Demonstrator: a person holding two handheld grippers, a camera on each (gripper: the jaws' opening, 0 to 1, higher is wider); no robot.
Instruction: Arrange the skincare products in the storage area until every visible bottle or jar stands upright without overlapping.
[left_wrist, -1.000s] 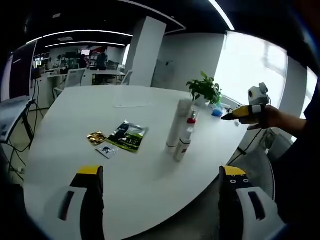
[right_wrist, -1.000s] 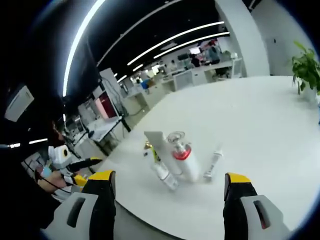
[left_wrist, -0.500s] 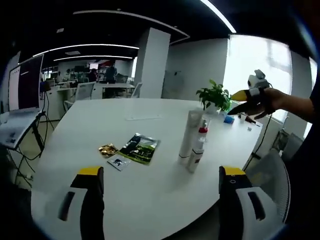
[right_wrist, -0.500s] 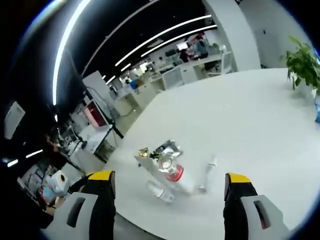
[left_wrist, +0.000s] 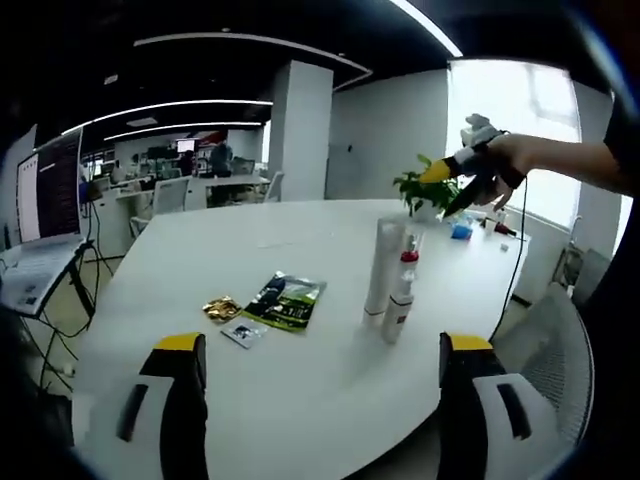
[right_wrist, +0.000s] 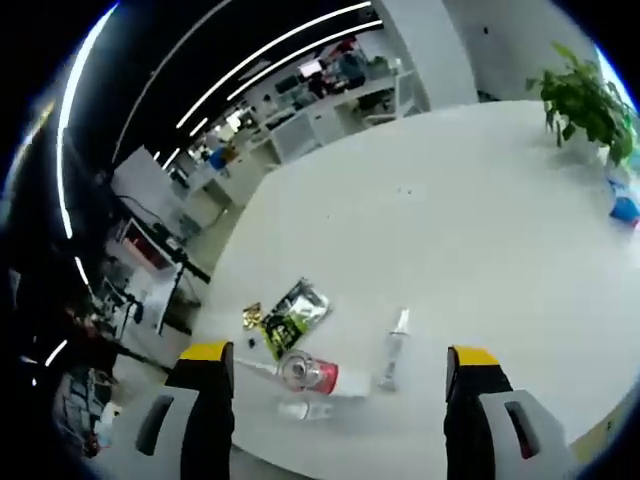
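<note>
On the white table (left_wrist: 300, 390) a tall white tube (left_wrist: 381, 268) stands upright. Close beside it stands a clear spray bottle (left_wrist: 399, 302) with a red collar. From above, the red-collared bottle (right_wrist: 305, 373) shows its top, and a thin white tube (right_wrist: 392, 350) lies flat just right of it. My left gripper (left_wrist: 320, 400) is open, low at the near table edge, well short of the bottles. My right gripper (right_wrist: 335, 400) is open, high over the table looking down. A hand holds that right gripper (left_wrist: 452, 172) in the air near the plant.
A green sachet (left_wrist: 285, 300), a gold sachet (left_wrist: 220, 308) and a small card (left_wrist: 243, 332) lie left of the bottles. A potted plant (left_wrist: 425, 190) and a blue item (right_wrist: 625, 208) sit at the far edge. Office desks and chairs stand beyond the table.
The right gripper has risen and moved left over the table, so its view now looks down on the bottles. The left view has shifted slightly; the products have not moved.
</note>
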